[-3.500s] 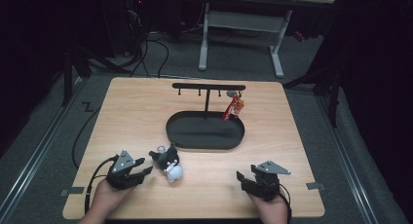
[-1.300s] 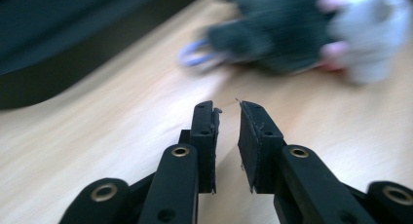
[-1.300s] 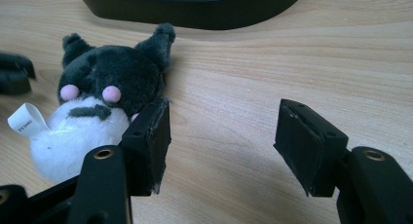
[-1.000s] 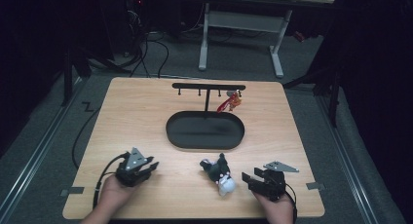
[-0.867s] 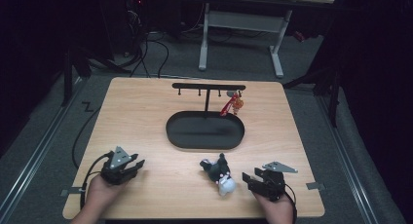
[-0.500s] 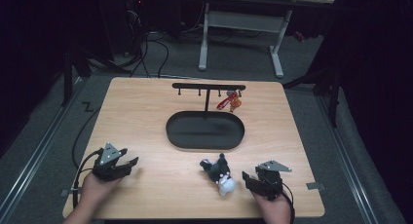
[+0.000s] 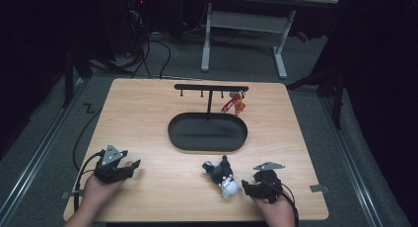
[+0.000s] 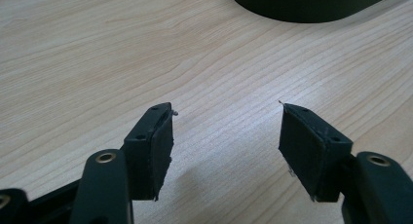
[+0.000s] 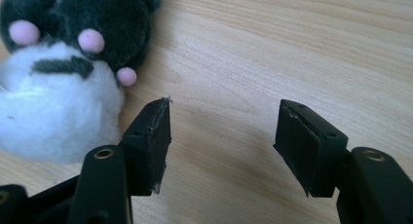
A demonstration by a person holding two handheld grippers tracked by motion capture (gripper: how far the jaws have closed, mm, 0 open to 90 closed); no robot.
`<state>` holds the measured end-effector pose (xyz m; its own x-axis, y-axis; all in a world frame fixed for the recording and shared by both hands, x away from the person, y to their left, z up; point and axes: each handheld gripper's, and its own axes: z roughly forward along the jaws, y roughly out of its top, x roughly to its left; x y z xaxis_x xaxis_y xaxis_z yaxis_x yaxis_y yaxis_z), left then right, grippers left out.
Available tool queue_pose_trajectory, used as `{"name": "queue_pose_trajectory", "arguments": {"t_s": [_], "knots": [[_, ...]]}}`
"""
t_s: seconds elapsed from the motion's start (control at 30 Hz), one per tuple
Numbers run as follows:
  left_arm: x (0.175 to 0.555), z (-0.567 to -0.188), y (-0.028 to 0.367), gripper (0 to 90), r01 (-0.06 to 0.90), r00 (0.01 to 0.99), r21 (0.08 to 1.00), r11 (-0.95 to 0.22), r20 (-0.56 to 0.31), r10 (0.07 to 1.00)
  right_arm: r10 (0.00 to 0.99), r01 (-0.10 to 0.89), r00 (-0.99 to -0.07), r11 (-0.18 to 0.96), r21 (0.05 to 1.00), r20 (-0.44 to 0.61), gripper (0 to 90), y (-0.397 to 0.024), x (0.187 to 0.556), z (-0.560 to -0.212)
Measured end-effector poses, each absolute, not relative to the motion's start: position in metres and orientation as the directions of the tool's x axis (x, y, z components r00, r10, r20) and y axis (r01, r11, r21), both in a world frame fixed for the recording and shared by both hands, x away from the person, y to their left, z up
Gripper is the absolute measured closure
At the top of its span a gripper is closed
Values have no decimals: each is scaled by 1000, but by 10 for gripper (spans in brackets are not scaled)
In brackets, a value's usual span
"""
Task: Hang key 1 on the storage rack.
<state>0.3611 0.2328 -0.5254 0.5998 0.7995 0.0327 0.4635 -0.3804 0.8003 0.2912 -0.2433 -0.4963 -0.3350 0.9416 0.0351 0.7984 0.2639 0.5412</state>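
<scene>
Plush toy (image 7: 221,176) lies on the table just left of the right gripper (image 7: 249,188), far nearer to it than to the left gripper (image 7: 129,166); its long axis runs diagonally, white end toward the person. Right jaws have just been opening, nothing between them; left likewise, over bare wood. Black tray (image 7: 207,133) beyond the toy is empty; red keychain (image 7: 235,103) hangs on the rack (image 7: 211,88) behind it

One plush toy (image 7: 222,176) lies at the lower right of the frame. One black oval tray (image 7: 207,133) sits at the centre, one hook rack (image 7: 211,88) rises behind it, and one red keychain (image 7: 233,103) hangs there.
</scene>
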Motion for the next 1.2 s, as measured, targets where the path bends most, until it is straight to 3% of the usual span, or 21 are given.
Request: {"name": "queue_pose_trajectory", "arguments": {"t_s": [0.3,0.6,1.2], "knots": [[360,-525,233,377,460,612,800,-385,29,790,934,896,-347,303,324,87,332,-236,313,-475],[360,-523,233,377,448,623,804,-390,31,781,930,915,-365,349,201,50,330,-228,322,-466],[363,-524,227,376,431,661,804,-410,27,750,900,896,-422,394,207,113,252,-174,335,-428]]}}
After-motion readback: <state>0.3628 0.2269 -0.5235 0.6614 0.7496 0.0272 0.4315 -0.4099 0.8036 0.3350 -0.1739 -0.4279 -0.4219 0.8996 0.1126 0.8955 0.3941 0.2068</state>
